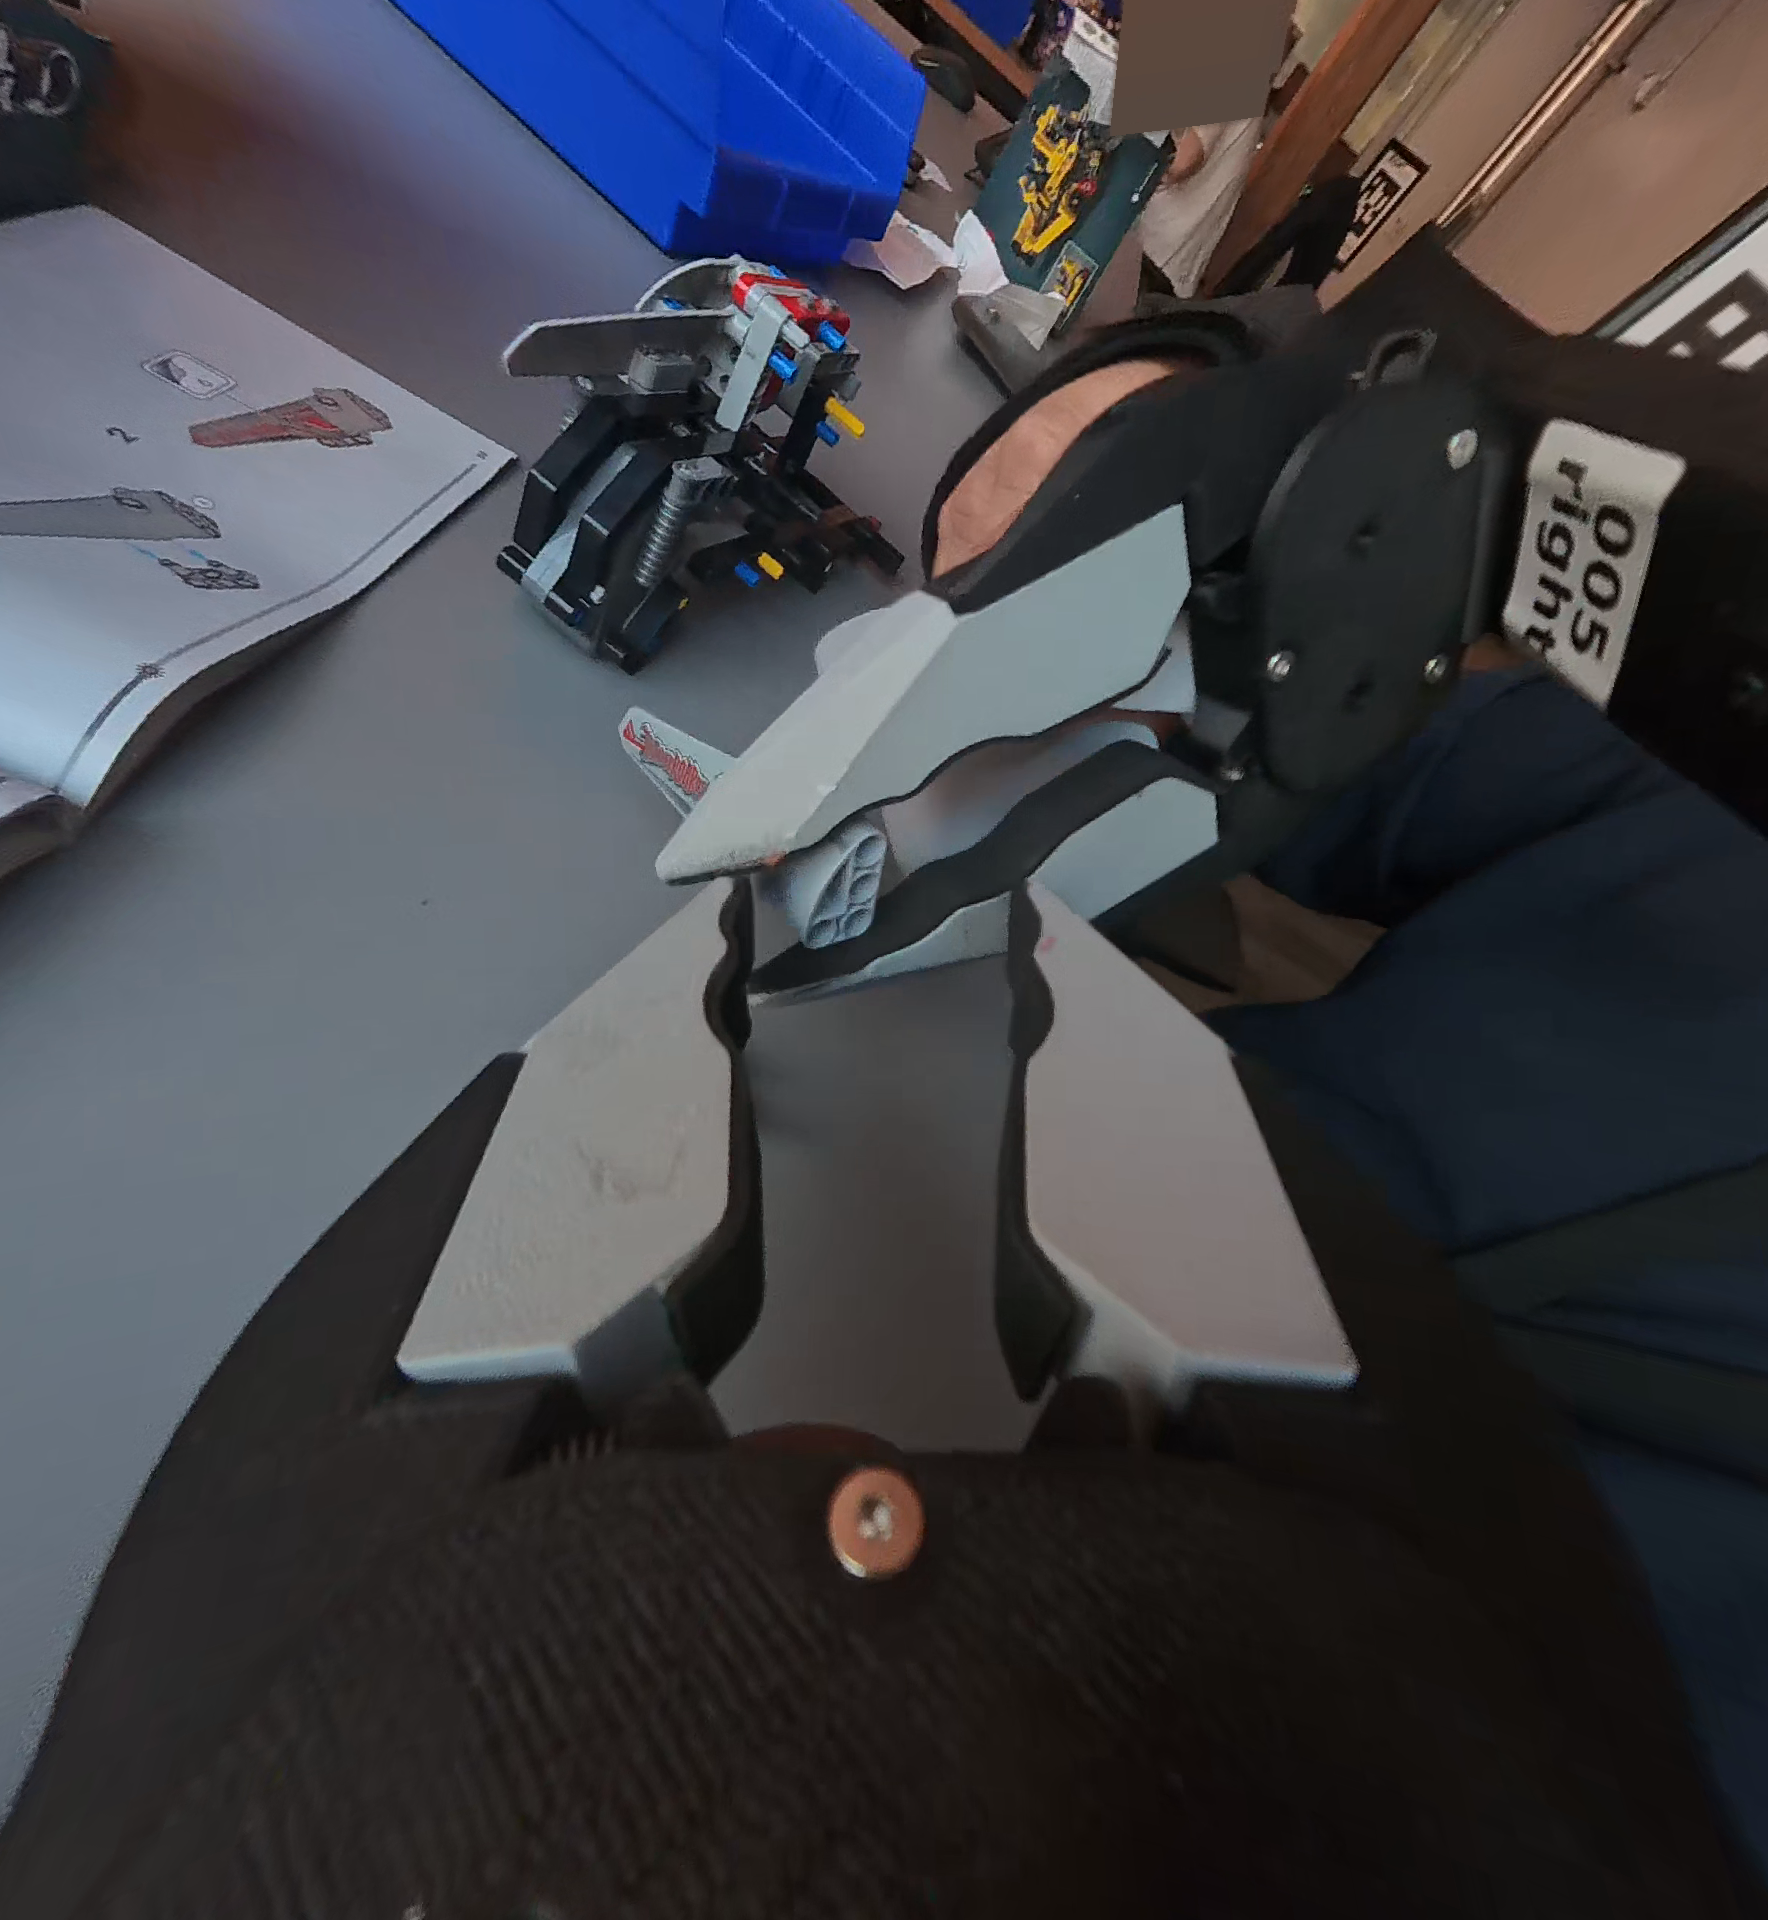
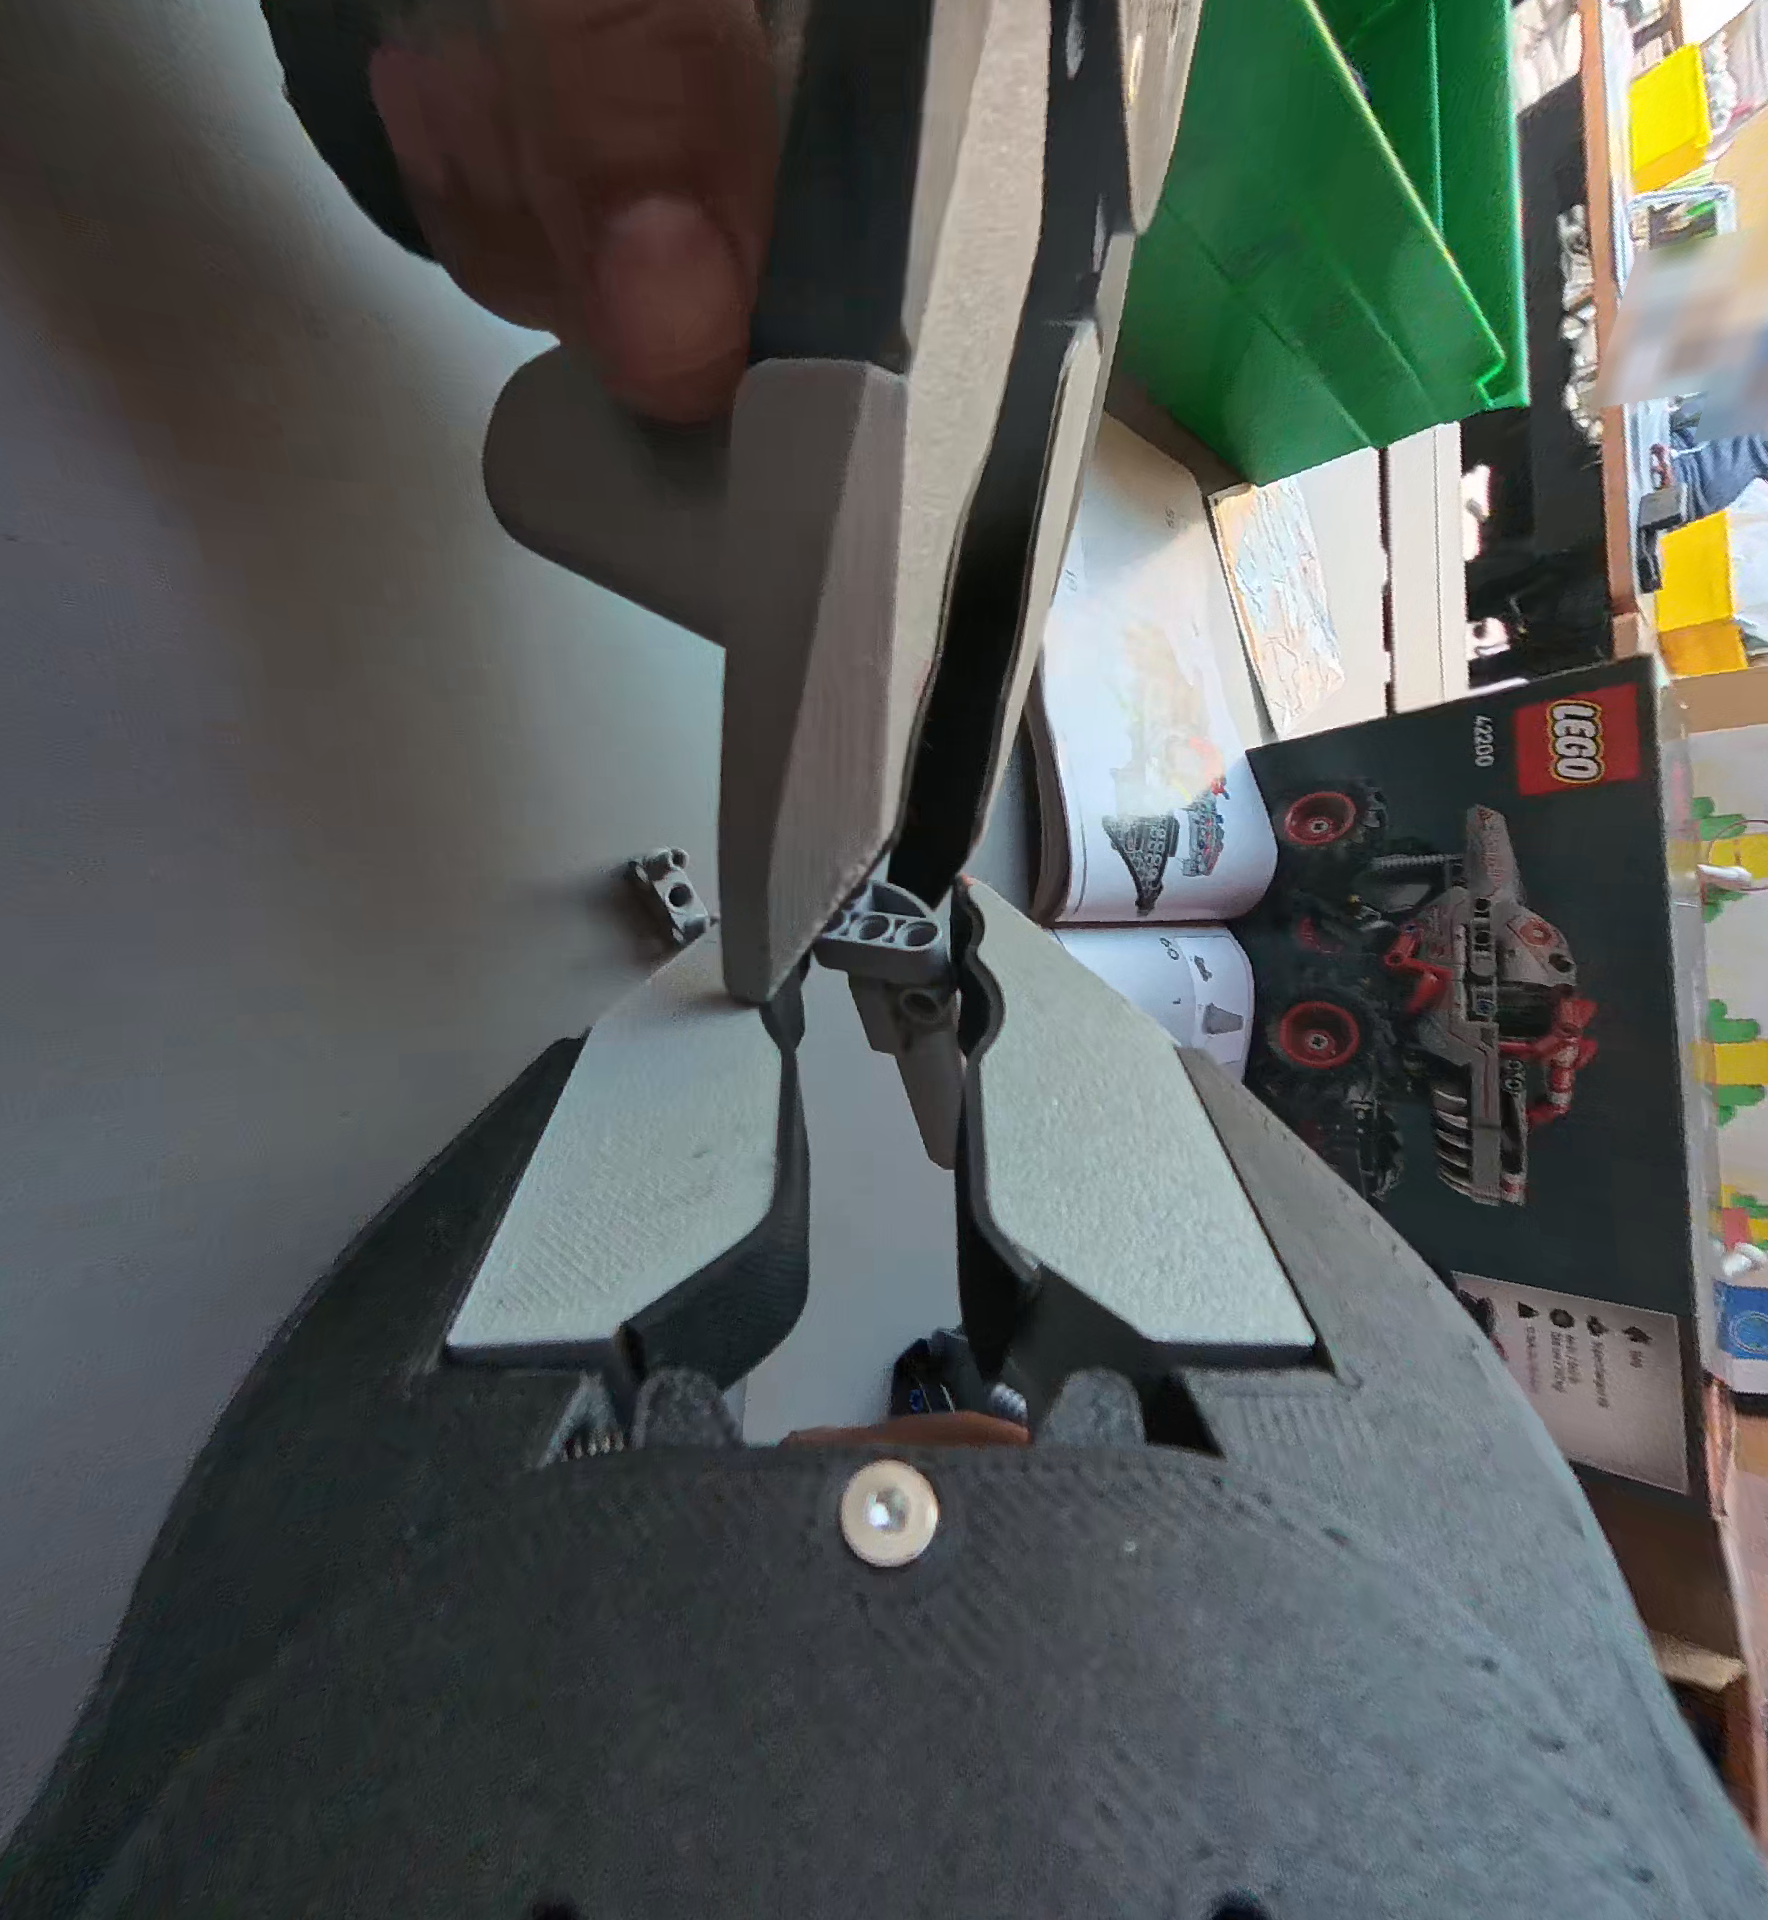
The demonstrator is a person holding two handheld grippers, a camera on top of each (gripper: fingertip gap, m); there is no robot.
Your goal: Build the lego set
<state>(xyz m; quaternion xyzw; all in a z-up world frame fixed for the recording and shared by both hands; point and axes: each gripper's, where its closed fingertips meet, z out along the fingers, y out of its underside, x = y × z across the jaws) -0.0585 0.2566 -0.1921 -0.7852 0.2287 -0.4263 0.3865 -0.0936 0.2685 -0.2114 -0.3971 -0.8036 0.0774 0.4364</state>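
Note:
My right gripper (image 2: 878,966) is shut on a light grey panel piece (image 2: 911,1023) with pin holes at its end. In the left wrist view the right gripper (image 1: 786,914) comes in from the right. It holds the panel (image 1: 844,883) above the table, and a red sticker shows on the panel's far end (image 1: 667,764). My left gripper (image 1: 875,935) is open, with its fingertips on either side of the panel's holed end. It reaches in from the top of the right wrist view (image 2: 859,925). The partly built black and grey model (image 1: 693,468) stands on the table behind.
An open instruction booklet (image 1: 132,499) lies at left and a blue bin (image 1: 734,114) stands at the back. A small grey connector (image 2: 670,881) lies on the grey table. The set's box (image 2: 1462,987) and green bins (image 2: 1306,229) stand beyond. A person's leg (image 1: 1534,987) is at right.

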